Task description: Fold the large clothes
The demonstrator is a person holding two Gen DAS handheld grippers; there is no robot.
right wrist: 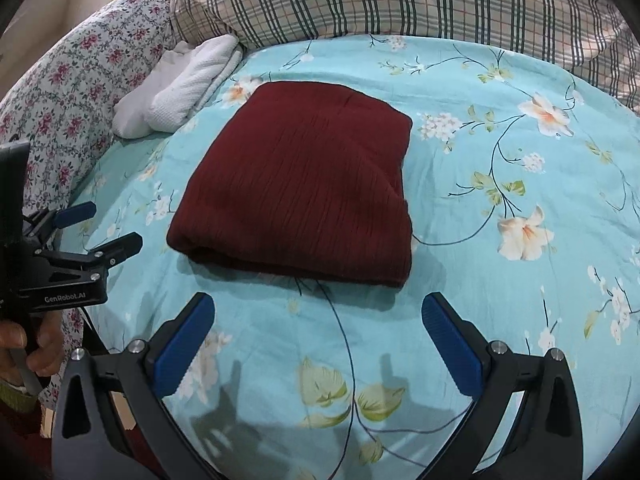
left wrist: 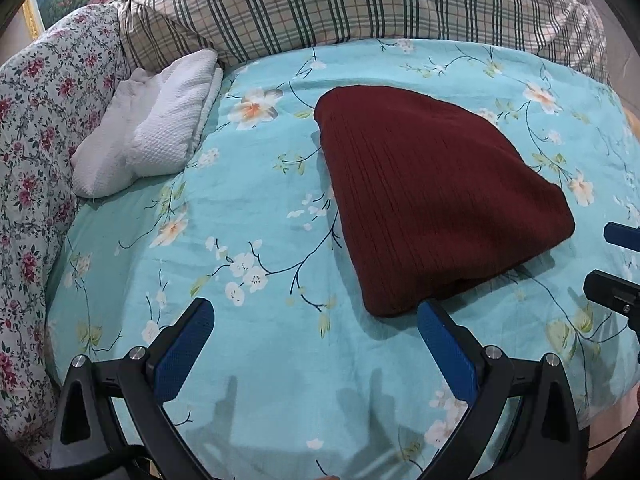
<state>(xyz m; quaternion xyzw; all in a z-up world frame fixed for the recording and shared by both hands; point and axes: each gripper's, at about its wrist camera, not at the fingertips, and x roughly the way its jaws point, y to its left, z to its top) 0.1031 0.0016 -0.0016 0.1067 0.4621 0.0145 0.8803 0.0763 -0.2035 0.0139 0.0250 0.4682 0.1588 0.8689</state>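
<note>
The dark red knitted garment (right wrist: pixel 296 184) is lying on the bed, on the turquoise floral sheet (right wrist: pixel 500 160), and it is already folded into a compact, thick rectangle. Its edges are looking quite even, and I am seeing no sleeve or loose part that is sticking out, though the underside is hidden. So, in my judgement, the folding of this piece is finished or almost finished; perhaps only a small smoothing, or moving it to a pile, is left.

The right tongs (right wrist: pixel 318 332) are hanging just in front of the near edge of the garment, with the jaws standing wide apart and nothing between them. The left tongs (left wrist: pixel 316 336) are standing wide apart too and holding nothing; one blue pad is close to the near corner of the garment, but whether it is touching I cannot tell.

Further back, a white textured cloth (left wrist: pixel 156 132) is lying crumpled near the floral quilt (left wrist: pixel 36 128), beside the checked blanket (left wrist: pixel 360 4). If it is belonging to the task, it is not folded yet.
</note>
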